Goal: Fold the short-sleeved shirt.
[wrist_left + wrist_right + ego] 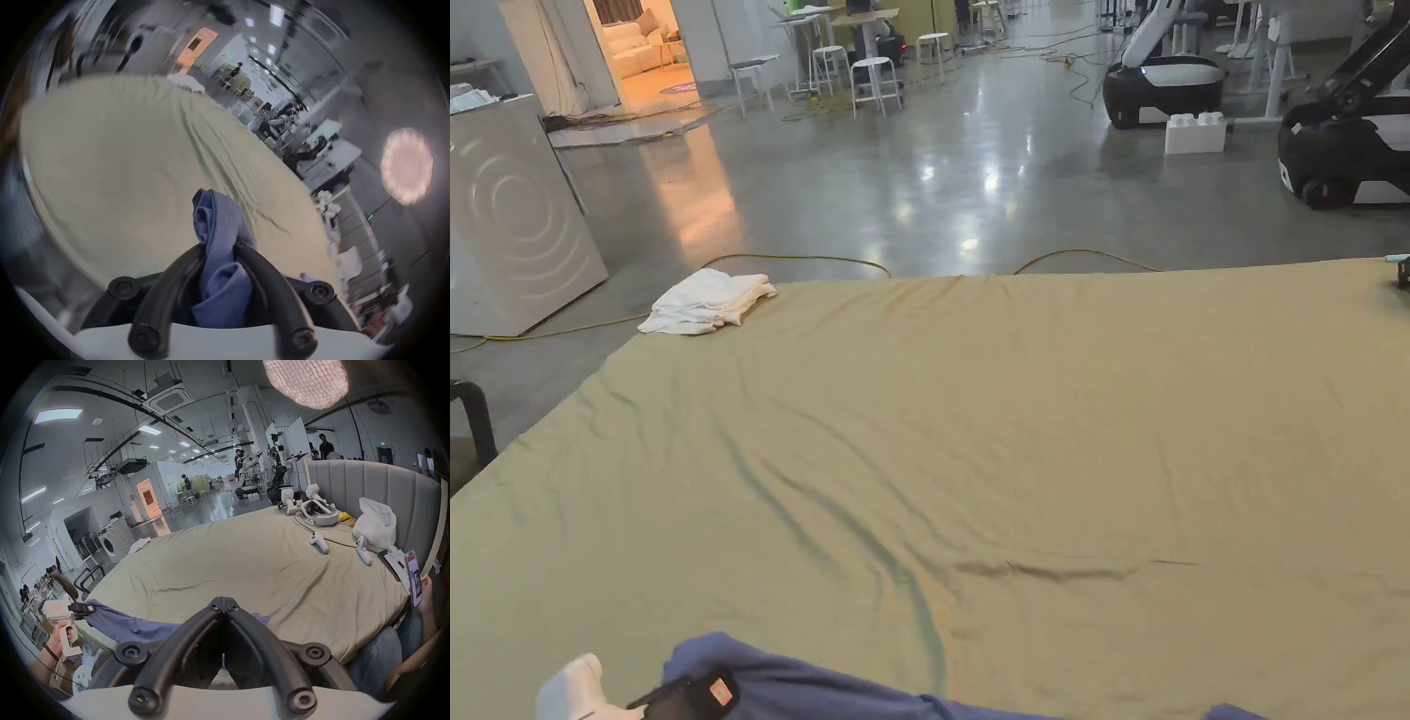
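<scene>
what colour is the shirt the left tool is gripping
Blue, a muted slate shade: the short-sleeved cotton shirt shows best in the left gripper view, pinched by the left tool.

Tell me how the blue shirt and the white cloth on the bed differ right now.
The blue shirt hangs stretched over the near edge of the bed; the white cloth lies at the far left corner. The left gripper is shut on the shirt; nothing holds the white cloth. The shirt is spread out, the white cloth bunched into a small pile. Both rest partly on the bed.

head: high, across bed (1012, 422) | gripper views: low, near edge
</scene>
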{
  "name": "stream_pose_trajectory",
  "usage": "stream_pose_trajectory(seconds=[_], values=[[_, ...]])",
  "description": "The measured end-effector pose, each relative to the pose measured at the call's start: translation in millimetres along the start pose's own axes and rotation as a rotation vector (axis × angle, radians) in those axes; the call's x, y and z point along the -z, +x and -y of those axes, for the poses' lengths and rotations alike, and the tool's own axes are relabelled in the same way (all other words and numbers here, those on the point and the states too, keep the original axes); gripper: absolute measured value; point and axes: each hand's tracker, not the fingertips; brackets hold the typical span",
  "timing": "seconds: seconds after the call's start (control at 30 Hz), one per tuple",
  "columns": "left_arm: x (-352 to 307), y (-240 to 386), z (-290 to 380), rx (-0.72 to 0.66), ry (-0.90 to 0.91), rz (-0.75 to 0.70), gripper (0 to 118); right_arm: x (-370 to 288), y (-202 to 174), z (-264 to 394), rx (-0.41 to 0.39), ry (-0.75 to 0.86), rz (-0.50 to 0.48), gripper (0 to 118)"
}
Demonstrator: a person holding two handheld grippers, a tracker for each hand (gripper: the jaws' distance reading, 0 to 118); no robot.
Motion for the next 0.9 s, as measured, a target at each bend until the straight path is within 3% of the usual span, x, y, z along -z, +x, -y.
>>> stream_pose_trajectory(seconds=[0.13,0.27,0.43,0.47,0.5,0.57,0.63,0.73,0.77,0.8,0.87,0.9], values=[[-7,71,14,0.150,0.041,0.043,10,-3,-7,0,0.003,-0.002,-0.005,0],[46,141,69,0.203,-0.118,0.194,10,-17,-11,-3,-0.001,-0.004,-0.030,0],[126,186,139,0.305,-0.347,0.164,11,-33,-1,2,-0.017,-0.003,-0.004,0],[132,191,145,0.307,-0.328,0.168,20,-28,4,2,-0.020,-0.003,0.010,0],[135,192,147,0.308,-0.330,0.185,40,-28,7,2,-0.023,-0.007,0.026,0],[132,194,145,0.250,-0.330,0.297,92,-27,14,3,-0.017,-0.024,0.062,0],[120,190,132,0.184,-0.301,0.397,92,-22,25,-5,-0.010,-0.029,0.072,0],[104,172,111,0.125,-0.225,0.337,89,-21,31,-7,0.000,-0.026,0.086,0],[104,163,108,0.084,-0.218,0.327,80,-19,33,-7,0.011,-0.026,0.088,0],[107,154,108,0.035,-0.242,0.333,62,-18,34,-7,0.022,-0.026,0.086,0],[119,146,119,-0.023,-0.285,0.332,5,-20,59,8,0.049,-0.030,0.081,0],[126,143,127,-0.028,-0.307,0.311,5,-19,61,9,0.059,-0.031,0.081,0]])
